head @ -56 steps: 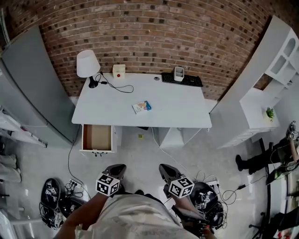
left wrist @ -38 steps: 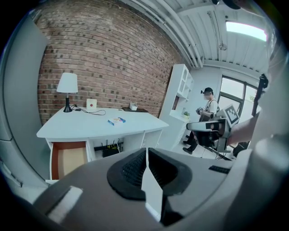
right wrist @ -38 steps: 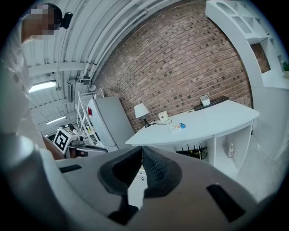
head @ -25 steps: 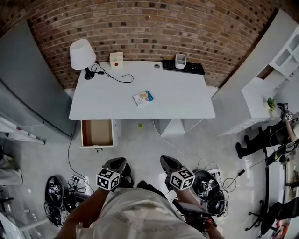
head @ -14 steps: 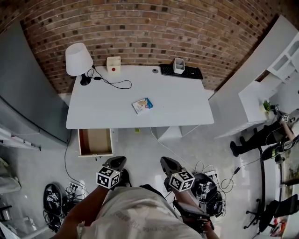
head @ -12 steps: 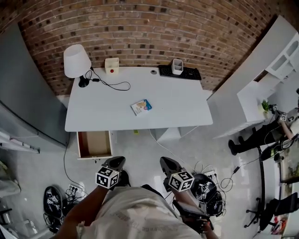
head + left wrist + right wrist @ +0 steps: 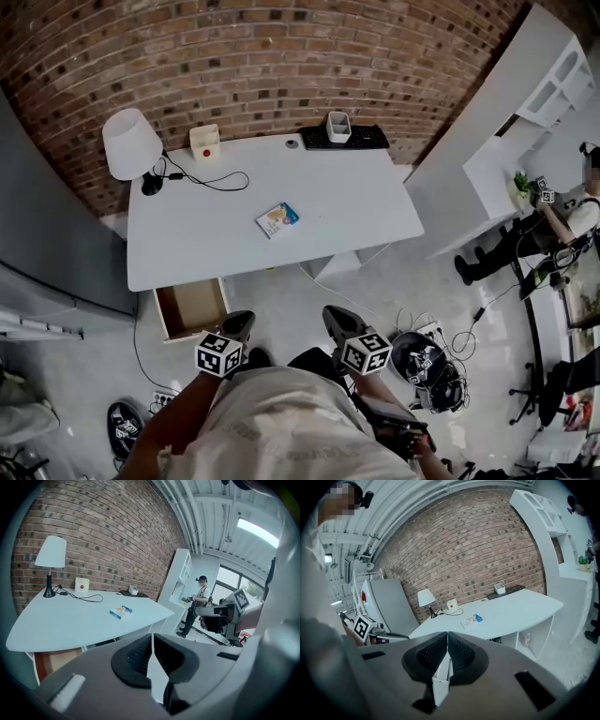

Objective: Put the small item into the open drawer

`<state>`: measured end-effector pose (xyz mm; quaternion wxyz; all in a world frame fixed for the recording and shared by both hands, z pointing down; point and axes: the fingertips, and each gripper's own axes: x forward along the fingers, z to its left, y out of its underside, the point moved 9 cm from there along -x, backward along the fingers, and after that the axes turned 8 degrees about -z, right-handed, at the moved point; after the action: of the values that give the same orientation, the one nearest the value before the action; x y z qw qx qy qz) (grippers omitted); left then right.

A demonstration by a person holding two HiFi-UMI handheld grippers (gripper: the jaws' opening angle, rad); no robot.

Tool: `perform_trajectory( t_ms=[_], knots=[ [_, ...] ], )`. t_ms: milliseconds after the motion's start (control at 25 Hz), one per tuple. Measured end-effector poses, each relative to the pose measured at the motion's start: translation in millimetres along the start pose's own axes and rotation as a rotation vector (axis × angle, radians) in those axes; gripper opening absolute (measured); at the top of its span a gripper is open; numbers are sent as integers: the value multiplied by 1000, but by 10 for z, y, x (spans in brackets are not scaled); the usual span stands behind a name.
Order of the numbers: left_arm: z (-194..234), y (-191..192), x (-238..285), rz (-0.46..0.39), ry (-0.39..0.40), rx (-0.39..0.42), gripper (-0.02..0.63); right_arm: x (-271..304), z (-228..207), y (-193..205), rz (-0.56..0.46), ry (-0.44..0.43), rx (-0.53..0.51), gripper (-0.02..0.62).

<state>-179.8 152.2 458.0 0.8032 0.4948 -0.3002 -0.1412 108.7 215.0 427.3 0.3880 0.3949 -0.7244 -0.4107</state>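
Small flat packet (image 7: 277, 219) lies on the desk (image 7: 361, 202); wooden drawer (image 7: 192, 308) beneath stands open.

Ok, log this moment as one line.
left gripper: shut, empty | right gripper: shut, empty | small item: on desk, untouched | drawer: open

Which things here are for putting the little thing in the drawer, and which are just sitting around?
For the job:
small packet on the desk
open drawer
left gripper and right gripper, both shut and empty

Just lying about:
lamp
keyboard
white holder
white box with a red dot
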Motion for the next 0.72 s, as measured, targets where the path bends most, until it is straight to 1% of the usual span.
perform_trajectory(
  t_ms=[240, 400, 720],
  knots=[
    [175, 12, -12, -1, -18, -34, 18, 128, 7, -46, 10, 2, -11, 6],
    [277, -51, 36, -13, -35, -45, 18, 271, -62, -108, 18, -10, -20, 6],
    [572, -159, 239, -14, -108, -72, 18, 783, -292, -211, 37, -73, -19, 6]
  ],
)
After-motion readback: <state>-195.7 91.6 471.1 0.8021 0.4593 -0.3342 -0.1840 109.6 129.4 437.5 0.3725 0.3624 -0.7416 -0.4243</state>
